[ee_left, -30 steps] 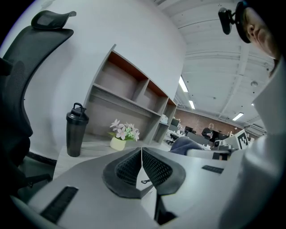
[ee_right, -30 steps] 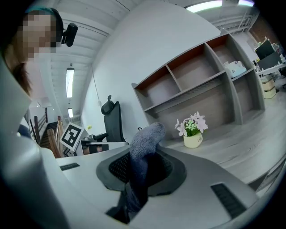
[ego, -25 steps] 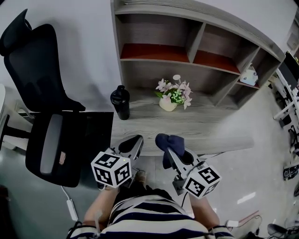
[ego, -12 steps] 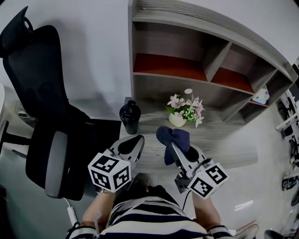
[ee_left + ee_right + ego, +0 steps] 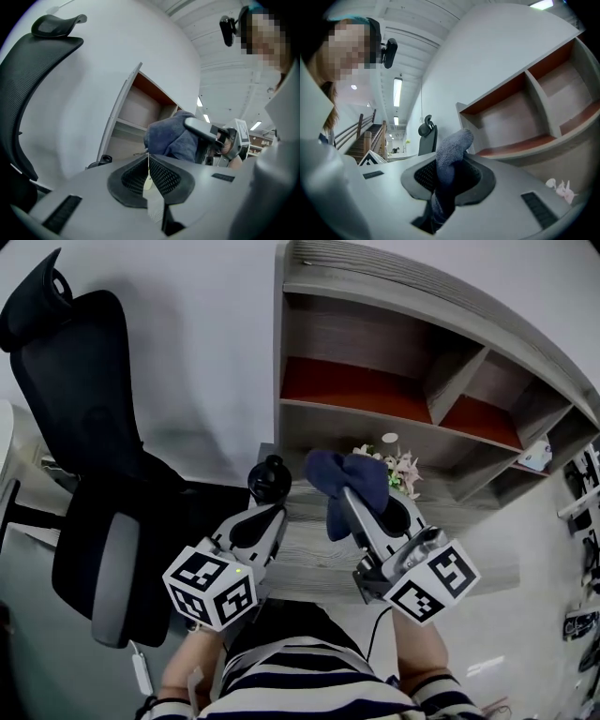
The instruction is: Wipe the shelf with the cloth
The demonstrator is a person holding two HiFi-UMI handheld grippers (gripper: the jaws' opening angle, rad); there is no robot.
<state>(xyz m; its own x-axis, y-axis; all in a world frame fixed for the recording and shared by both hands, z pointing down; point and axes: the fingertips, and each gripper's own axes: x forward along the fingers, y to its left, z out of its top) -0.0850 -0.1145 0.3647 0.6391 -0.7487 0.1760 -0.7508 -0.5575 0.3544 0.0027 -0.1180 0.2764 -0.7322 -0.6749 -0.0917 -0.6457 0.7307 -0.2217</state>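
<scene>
**Q:** ok so what's the right claw (image 5: 349, 504) (image 5: 447, 176) up to?

**A:** It's clenched on the dark blue fuzzy cloth (image 5: 345, 479) (image 5: 451, 152). The cloth's pinched between the mesh pads, and its bunched end pokes out past the tips.

**Q:** And the left claw (image 5: 266, 515) (image 5: 148, 165)?

**A:** Squeezed closed with nothing in it, pads pressed together. It sits just to the left of the right one.

**Q:** What's around them?

**A:** A grey wood-grain desk top (image 5: 314, 559) is under both. A black shaker bottle (image 5: 269, 478) stands right past the left claw's tips. A small pot of pink and white flowers (image 5: 397, 465) peeks out just right of the cloth. The grey wood-grain shelf unit with red-brown boards (image 5: 375, 343) (image 5: 525, 108) rises beyond the right claw. Can't tell if the cloth touches it. A black mesh office chair (image 5: 84, 427) (image 5: 33, 70) is well off to the left claw's left.
</scene>
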